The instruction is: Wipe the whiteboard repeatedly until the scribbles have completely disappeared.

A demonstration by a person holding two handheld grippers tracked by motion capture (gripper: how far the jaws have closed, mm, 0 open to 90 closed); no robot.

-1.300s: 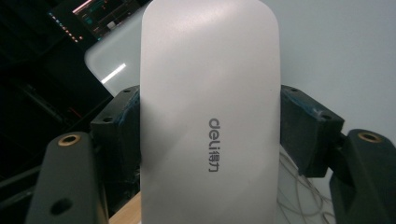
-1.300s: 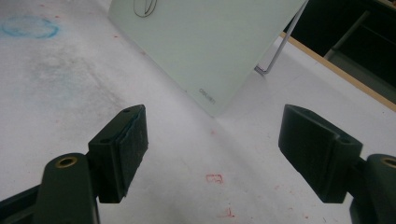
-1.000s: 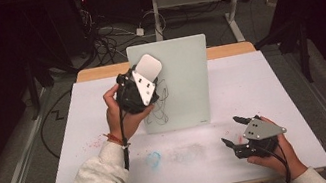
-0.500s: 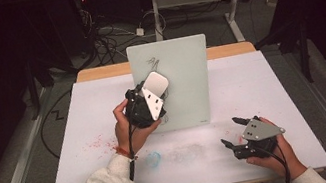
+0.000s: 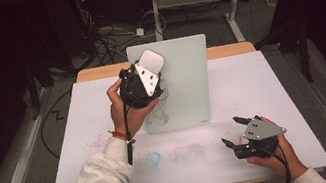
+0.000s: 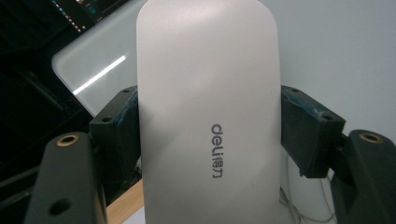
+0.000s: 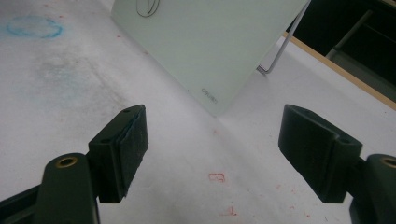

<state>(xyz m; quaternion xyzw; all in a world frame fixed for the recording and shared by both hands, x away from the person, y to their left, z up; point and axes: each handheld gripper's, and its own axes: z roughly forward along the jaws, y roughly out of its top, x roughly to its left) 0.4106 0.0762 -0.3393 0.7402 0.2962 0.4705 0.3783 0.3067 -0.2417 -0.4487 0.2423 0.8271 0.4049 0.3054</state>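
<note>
- eraser (image 5: 150, 62) clamped in my left gripper (image 5: 141, 82), raised against the upright whiteboard (image 5: 183, 75) above the scribble (image 5: 159, 110)
- press flat, wipe down over the marks
- right gripper (image 5: 235, 132) spread, empty, low on table (image 5: 276, 81)

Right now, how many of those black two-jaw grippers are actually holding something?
1. The left gripper, raised before the pale glass drawing board, clamps a white oblong eraser. The right gripper rests open near the table's front.
</note>
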